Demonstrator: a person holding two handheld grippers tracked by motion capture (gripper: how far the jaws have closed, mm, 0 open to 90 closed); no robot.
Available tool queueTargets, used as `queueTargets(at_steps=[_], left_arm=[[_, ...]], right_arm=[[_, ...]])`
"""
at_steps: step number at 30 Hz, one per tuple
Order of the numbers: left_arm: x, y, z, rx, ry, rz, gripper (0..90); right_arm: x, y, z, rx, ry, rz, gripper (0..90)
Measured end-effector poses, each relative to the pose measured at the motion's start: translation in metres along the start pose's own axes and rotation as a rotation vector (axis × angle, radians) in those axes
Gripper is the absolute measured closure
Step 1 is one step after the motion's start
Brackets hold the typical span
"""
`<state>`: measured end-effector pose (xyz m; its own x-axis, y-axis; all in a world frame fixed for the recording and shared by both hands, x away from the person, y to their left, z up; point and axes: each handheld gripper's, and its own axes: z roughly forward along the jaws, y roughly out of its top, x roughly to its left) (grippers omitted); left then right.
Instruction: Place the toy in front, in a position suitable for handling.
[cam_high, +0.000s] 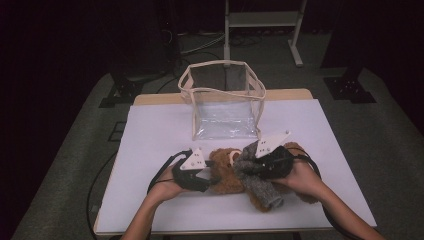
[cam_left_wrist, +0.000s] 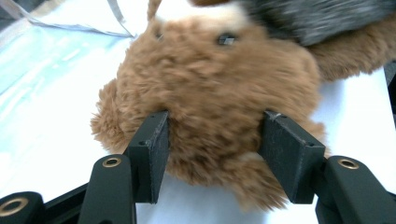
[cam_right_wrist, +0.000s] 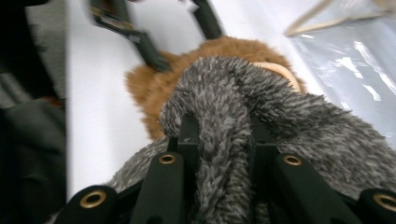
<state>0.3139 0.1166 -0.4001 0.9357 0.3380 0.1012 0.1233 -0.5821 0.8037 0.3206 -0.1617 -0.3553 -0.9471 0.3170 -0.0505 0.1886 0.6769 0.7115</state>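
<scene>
Nearest to me in the high view are my own forearms, coming in low over the white table (cam_high: 150, 130). My left gripper (cam_high: 204, 176) is clamped on the head of the brown teddy bear (cam_high: 227, 172); in the left gripper view my two black pads (cam_left_wrist: 152, 149) sink into the fur on either side of the head, so the bear (cam_left_wrist: 219, 93) is squeezed between them and lies on the tabletop. My right gripper (cam_high: 260, 167) comes in from the other side and has pinched a fold of the grey fuzzy garment (cam_high: 255, 175); in the right gripper view the grey pile (cam_right_wrist: 224, 154) bunches up between my jaws and hides the pads, but the cloth is plainly caught there. The garment drapes over the bear's body, one sleeve-like end trailing toward me on the table. The bear lies across the near middle of the table, head toward my left.

Farther off, near the table's far edge, stands a clear plastic bag (cam_high: 225, 107) with cream trim, open at the top and well apart from the bear. Beyond the table a pale metal frame (cam_high: 260, 20) stands on the dark floor.
</scene>
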Motion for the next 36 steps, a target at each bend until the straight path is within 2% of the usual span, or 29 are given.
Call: queueTargets(at_steps=[4, 5, 6, 12, 15, 17, 19, 22, 24, 25, 26, 27, 30, 33, 36], left_arm=[[0.003, -0.005, 0.000, 0.012, 0.010, -0.007, 44.2], [0.004, -0.008, 0.002, 0.017, 0.009, -0.021, 44.4], [0.004, -0.009, 0.004, 0.021, 0.008, -0.018, 44.5], [0.002, -0.007, 0.010, 0.022, 0.004, -0.008, 44.5], [0.002, -0.004, 0.010, 0.013, 0.004, -0.009, 44.4], [0.002, -0.004, 0.009, 0.010, 0.005, -0.010, 44.0], [0.003, -0.004, 0.009, 0.004, -0.001, -0.014, 43.5], [0.002, -0.005, 0.009, -0.002, -0.005, -0.015, 43.5], [0.002, -0.005, 0.011, 0.002, -0.011, -0.018, 44.1], [0.001, -0.005, 0.012, 0.001, -0.012, -0.014, 44.2], [0.001, -0.005, 0.012, 0.001, -0.012, -0.014, 44.4], [0.000, -0.005, 0.012, 0.003, -0.019, -0.014, 44.4], [0.000, -0.005, 0.012, 0.004, -0.021, -0.011, 44.4], [0.002, -0.003, 0.009, 0.003, -0.016, -0.012, 42.6], [0.004, -0.001, 0.005, -0.014, -0.004, -0.020, 39.7]], right_arm=[[-0.016, -0.004, 0.008, -0.027, -0.006, 0.061, 72.4], [-0.018, -0.002, 0.008, -0.033, -0.006, 0.065, 72.4], [-0.018, -0.001, 0.007, -0.032, -0.007, 0.067, 72.4], [-0.008, 0.013, 0.007, -0.045, 0.004, 0.030, 72.4], [0.004, 0.026, 0.016, -0.062, 0.041, -0.003, 72.3], [0.010, 0.028, 0.026, -0.039, 0.052, -0.036, 72.3], [0.014, 0.026, 0.032, -0.031, 0.066, -0.035, 72.2], [0.013, 0.024, 0.028, -0.046, 0.076, -0.023, 72.3], [0.008, 0.023, 0.022, -0.065, 0.062, -0.007, 72.3], [0.001, 0.022, 0.014, -0.085, 0.047, 0.007, 72.2], [0.001, 0.022, 0.014, -0.085, 0.047, 0.007, 72.2], [-0.005, 0.022, 0.008, -0.105, 0.014, 0.030, 72.2], [-0.017, 0.019, 0.002, -0.124, -0.020, 0.076, 72.2], [-0.019, 0.011, 0.005, -0.122, -0.004, 0.106, 72.0], [-0.015, 0.006, 0.007, -0.133, 0.021, 0.107, 72.0]])
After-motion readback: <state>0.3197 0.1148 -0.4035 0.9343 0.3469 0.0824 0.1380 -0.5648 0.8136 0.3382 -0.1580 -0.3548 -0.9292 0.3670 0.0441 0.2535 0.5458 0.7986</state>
